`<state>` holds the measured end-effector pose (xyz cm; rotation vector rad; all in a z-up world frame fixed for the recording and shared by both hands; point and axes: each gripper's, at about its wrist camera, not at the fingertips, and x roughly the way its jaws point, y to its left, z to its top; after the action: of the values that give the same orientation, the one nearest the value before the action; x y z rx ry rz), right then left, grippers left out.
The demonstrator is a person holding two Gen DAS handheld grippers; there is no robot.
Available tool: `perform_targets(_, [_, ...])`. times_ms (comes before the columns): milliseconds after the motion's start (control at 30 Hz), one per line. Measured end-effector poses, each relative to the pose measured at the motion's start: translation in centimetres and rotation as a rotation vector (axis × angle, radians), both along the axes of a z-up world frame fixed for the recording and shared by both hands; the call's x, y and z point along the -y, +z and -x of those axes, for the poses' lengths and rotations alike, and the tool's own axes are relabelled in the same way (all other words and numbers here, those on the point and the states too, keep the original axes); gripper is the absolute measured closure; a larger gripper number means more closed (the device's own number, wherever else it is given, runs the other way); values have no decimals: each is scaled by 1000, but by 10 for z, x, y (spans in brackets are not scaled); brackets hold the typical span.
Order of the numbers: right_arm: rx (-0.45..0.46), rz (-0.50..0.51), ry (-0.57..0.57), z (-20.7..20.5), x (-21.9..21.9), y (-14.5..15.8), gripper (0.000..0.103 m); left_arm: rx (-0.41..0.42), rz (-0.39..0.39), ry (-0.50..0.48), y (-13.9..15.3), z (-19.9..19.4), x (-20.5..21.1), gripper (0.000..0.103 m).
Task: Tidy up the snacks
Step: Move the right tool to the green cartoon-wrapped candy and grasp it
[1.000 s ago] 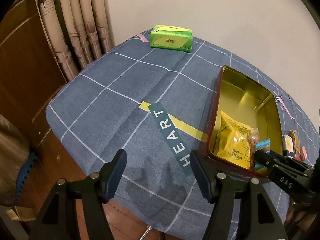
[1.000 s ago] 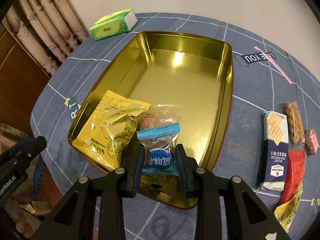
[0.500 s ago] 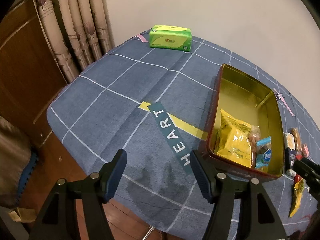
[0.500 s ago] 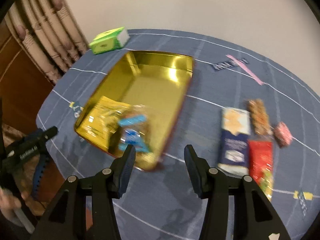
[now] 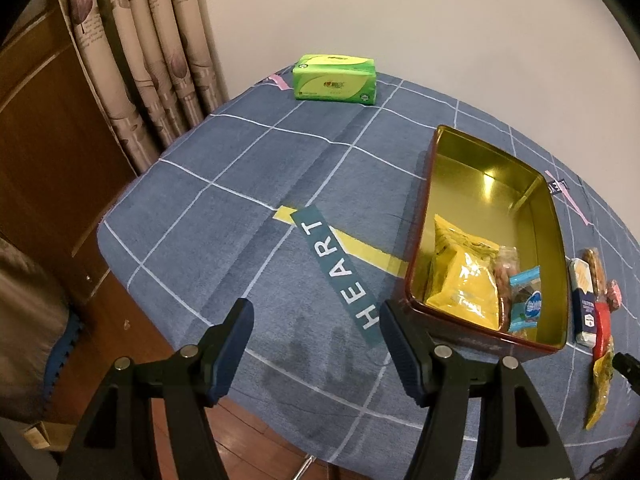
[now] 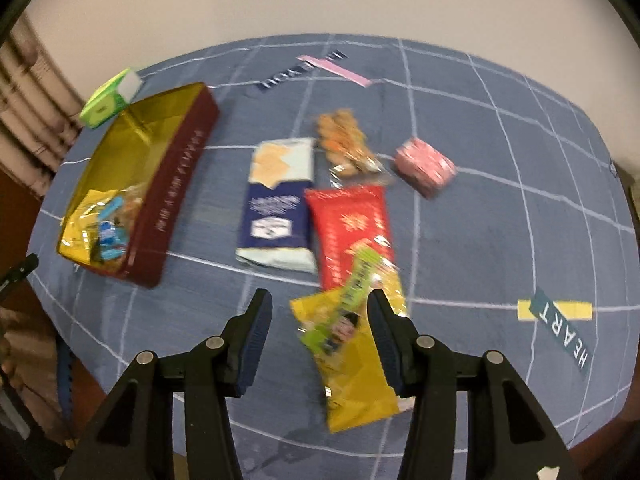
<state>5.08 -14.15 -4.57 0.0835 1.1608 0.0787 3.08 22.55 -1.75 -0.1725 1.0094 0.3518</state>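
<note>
Your left hand-held gripper is a black plastic frame whose two angled arms each carry round silver screws, and its fingers are faced with ribbed dark-blue pads. Your right hand-held gripper is built the same: black arms, silver screws, ribbed blue pads.

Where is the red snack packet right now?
In the right wrist view the red snack packet lies on the tablecloth, right of the navy cracker pack and just beyond the yellow packet, outside the tin.
</note>
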Motion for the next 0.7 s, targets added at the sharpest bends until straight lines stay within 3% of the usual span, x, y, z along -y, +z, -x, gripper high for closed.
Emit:
perform_targets(433, [-53, -62, -29, -10, 16, -25, 74, -9, -18, -57, 5, 14, 35, 36])
perform_targets(600, [-35, -54, -7, -10, 19, -26, 84, -21, 25, -71, 4, 16, 51, 36])
perform_targets(700, [-29, -64, 12, -10, 23, -27, 85, -30, 44, -94, 4, 16, 68, 36])
